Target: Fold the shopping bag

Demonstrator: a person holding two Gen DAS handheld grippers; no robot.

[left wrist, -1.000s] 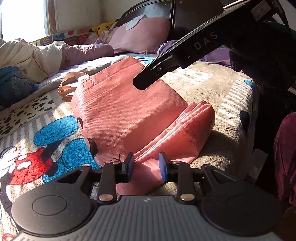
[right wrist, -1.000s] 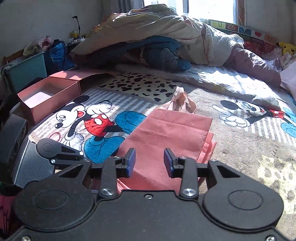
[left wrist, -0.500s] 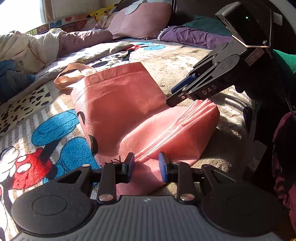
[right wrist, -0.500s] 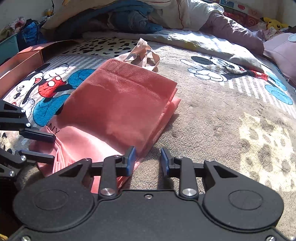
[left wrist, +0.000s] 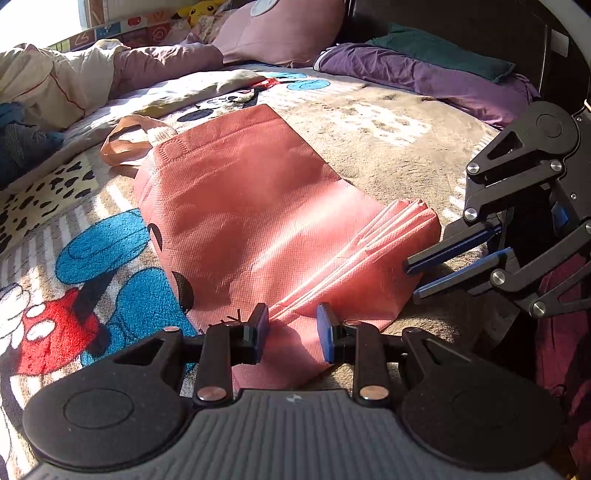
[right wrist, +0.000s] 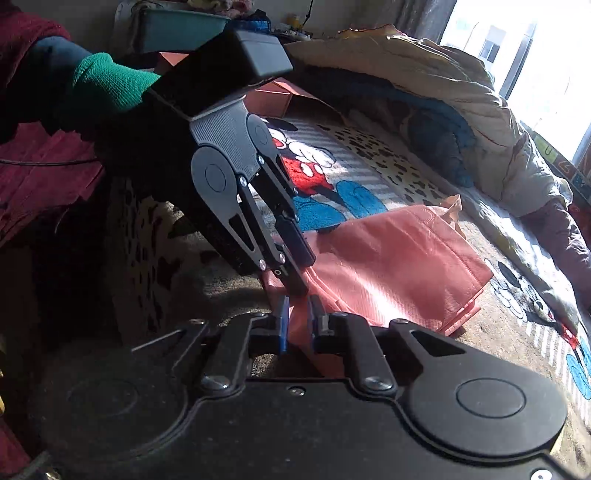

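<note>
Shopping bag (left wrist: 255, 221): pink woven fabric, lying flat on the bed; its pleated bottom edge is toward the two grippers, its mouth toward the far side.
Bag handles (left wrist: 127, 142): tan loops lying slack on the blanket beyond the bag's far edge.
Blanket (left wrist: 92, 266): cartoon-mouse print in red, blue and white, with a leopard-spot band; the bag lies on it.
Left gripper (left wrist: 291, 328): low at the near end of the bag, pointing along the bed surface toward the handles. Fingers apart, a ridge of pink fabric lying in the gap between the blue pads; the pads are not pressed on it. In the right wrist view (right wrist: 295, 273) it slants down from upper left, tips at the bag's near corner.
Left forearm: green knitted cuff (right wrist: 110, 81) above the gripper body, coming in from the upper left.
Right gripper (right wrist: 297, 326): low at the bag's near corner, just beside the left gripper's tips. Its fingers stand either side of a fold of pink fabric with a narrow gap; whether they pinch it, I cannot tell. In the left wrist view (left wrist: 417, 280) it reaches in from the right, fingers roughly level and stacked one above the other, their tips at the bag's pleated edge.
Pillows (left wrist: 280, 33): pink and purple, at the far head of the bed.
Bedding heap (right wrist: 424, 85): cream quilt over blue cloth, by the window.
</note>
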